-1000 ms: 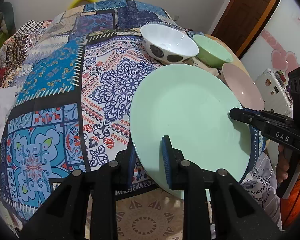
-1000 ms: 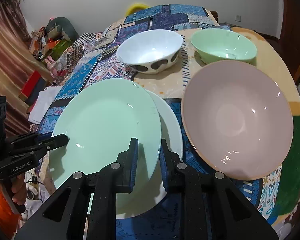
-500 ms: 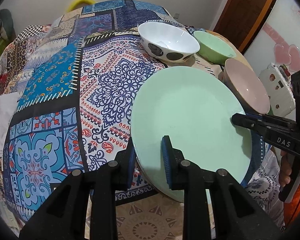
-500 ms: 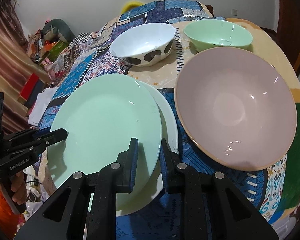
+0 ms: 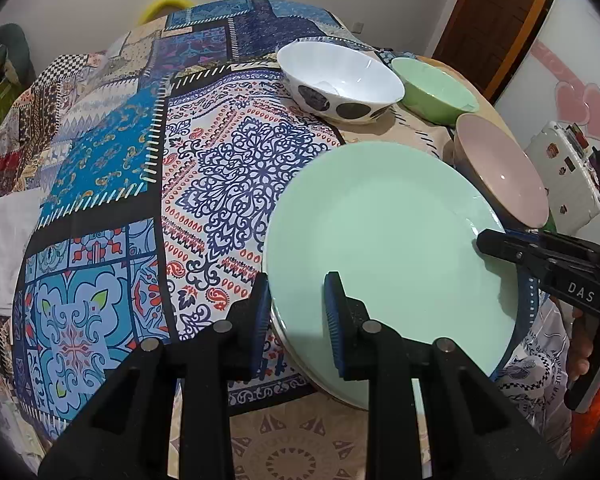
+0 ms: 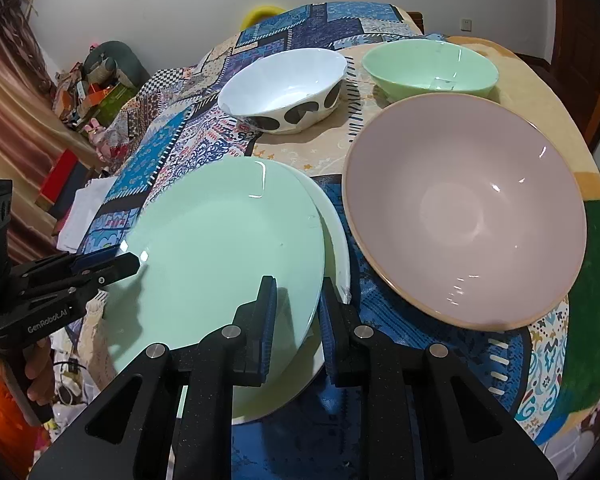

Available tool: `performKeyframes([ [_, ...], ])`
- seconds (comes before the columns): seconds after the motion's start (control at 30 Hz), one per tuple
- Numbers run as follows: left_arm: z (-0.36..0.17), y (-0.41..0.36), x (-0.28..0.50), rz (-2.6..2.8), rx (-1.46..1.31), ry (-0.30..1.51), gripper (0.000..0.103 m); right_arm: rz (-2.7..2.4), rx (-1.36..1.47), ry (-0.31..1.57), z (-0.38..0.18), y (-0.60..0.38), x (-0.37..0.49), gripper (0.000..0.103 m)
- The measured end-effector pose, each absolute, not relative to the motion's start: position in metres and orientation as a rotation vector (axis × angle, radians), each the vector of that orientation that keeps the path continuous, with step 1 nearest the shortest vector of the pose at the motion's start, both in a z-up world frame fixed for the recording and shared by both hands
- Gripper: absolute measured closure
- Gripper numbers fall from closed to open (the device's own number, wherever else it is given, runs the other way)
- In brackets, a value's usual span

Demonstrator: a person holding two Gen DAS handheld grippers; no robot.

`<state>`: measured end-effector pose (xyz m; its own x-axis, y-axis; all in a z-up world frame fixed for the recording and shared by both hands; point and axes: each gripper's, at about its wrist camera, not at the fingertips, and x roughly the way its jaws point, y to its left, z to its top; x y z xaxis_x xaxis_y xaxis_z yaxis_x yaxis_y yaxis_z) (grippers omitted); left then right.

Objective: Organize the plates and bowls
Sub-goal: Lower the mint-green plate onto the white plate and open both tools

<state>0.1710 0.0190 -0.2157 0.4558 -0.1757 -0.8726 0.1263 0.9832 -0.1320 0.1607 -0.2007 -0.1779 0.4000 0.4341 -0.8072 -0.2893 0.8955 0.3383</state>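
A mint green plate (image 5: 384,240) (image 6: 228,248) lies over a white plate (image 6: 334,232) at the table's near edge. My left gripper (image 5: 296,308) is shut on the green plate's left rim. My right gripper (image 6: 298,312) is shut on its opposite rim; it shows in the left wrist view (image 5: 496,246). The white plate's rim (image 5: 300,356) peeks out underneath. A large pink bowl (image 6: 464,216) stands right of the plates. A white bowl with dark spots (image 6: 284,88) and a green bowl (image 6: 428,68) stand behind.
The round table carries a patterned patchwork cloth (image 5: 140,168). A dark green patch of cloth (image 6: 592,304) lies right of the pink bowl. A white sticker-covered appliance (image 5: 568,176) stands beyond the table. Boxes and clutter (image 6: 88,88) sit on the floor.
The green plate has come down and shifted a little, settling lower over the white plate. Both grippers kept their hold on its rims.
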Motion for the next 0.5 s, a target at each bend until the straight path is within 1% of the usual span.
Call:
performKeyframes([
  [0.1, -0.214, 0.017, 0.17, -0.226, -0.069, 1.091, 0.078, 0.467, 0.156, 1.063, -0.178, -0.203, 0.16, 0.084],
  [0.23, -0.21, 0.007, 0.165, -0.225, -0.015, 1.077, 0.078, 0.462, 0.151, 1.06, -0.176, -0.204, 0.159, 0.084],
  [0.43, -0.191, 0.002, 0.162, -0.216, -0.014, 1.035, 0.077, 0.445, 0.132, 1.02, -0.163, -0.211, 0.154, 0.082],
  [0.5, -0.182, 0.0, 0.161, -0.212, -0.021, 1.019, 0.074, 0.425, 0.122, 0.994, -0.154, -0.217, 0.153, 0.082],
])
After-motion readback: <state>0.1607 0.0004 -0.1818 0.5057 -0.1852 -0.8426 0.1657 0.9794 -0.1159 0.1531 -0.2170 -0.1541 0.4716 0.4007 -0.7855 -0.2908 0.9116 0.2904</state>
